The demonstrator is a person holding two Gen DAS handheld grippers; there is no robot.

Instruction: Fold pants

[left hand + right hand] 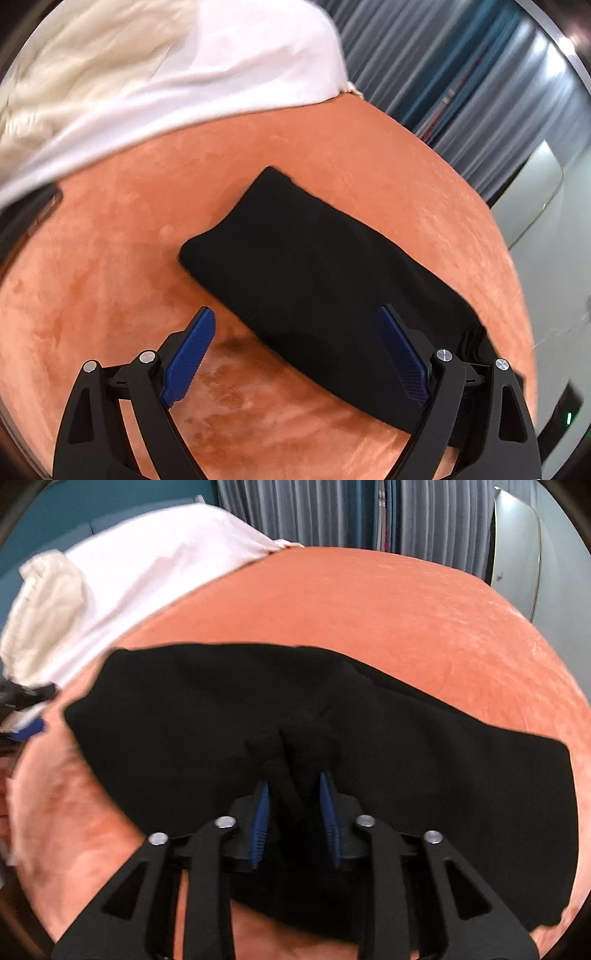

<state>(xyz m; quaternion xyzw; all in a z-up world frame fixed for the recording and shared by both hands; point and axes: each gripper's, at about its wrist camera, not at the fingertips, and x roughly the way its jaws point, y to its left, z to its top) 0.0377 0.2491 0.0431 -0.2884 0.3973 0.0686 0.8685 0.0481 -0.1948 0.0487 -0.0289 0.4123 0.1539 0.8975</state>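
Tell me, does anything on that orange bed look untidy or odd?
The folded black pants lie neatly on the orange velvet bedspread, except where a pinched ridge of cloth stands up between the right gripper pads. The white sheet and cream blanket lie rumpled at the far edge.

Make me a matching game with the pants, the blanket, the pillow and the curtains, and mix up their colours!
Things:
1. pants
2. blanket
3. pillow
4. curtains

Colours:
A. white
B. grey and blue stripes
C. black
D. orange

Right pairs: 1-C, 2-D, 3-A, 4-B.
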